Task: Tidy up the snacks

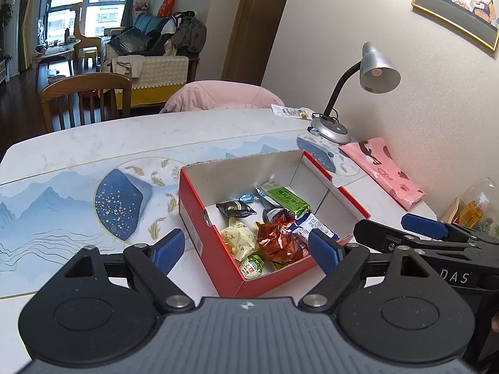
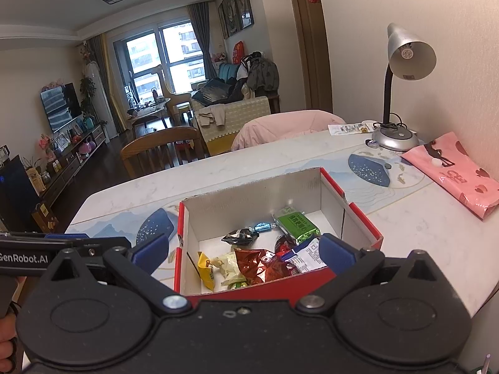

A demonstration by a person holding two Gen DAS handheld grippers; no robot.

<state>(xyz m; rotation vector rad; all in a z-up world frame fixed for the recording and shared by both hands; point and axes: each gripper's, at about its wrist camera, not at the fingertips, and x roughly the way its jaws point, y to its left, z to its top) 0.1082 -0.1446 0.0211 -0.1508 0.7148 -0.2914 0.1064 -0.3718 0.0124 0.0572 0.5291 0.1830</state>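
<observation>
A red cardboard box (image 1: pixel 212 243) (image 2: pixel 361 218) with a white inside sits on the table and holds several wrapped snacks: a green bar (image 1: pixel 285 201) (image 2: pixel 297 222), a crinkled red foil pack (image 1: pixel 279 241) (image 2: pixel 260 265), a pale yellow pack (image 1: pixel 238 238) (image 2: pixel 229 265), a dark pack (image 1: pixel 235 208) (image 2: pixel 241 236). My left gripper (image 1: pixel 246 251) is open and empty, hovering over the box's near end. My right gripper (image 2: pixel 244 252) is open and empty, also over the near end; it shows at the right of the left wrist view (image 1: pixel 424 227).
A silver desk lamp (image 1: pixel 377 68) (image 2: pixel 408 53) stands at the table's far right by the wall. A pink bag (image 1: pixel 383 168) (image 2: pixel 455 171) lies near it. A wooden chair (image 1: pixel 87 96) (image 2: pixel 162 149) and a pink-draped chair (image 1: pixel 218 96) (image 2: pixel 280 127) stand behind the table.
</observation>
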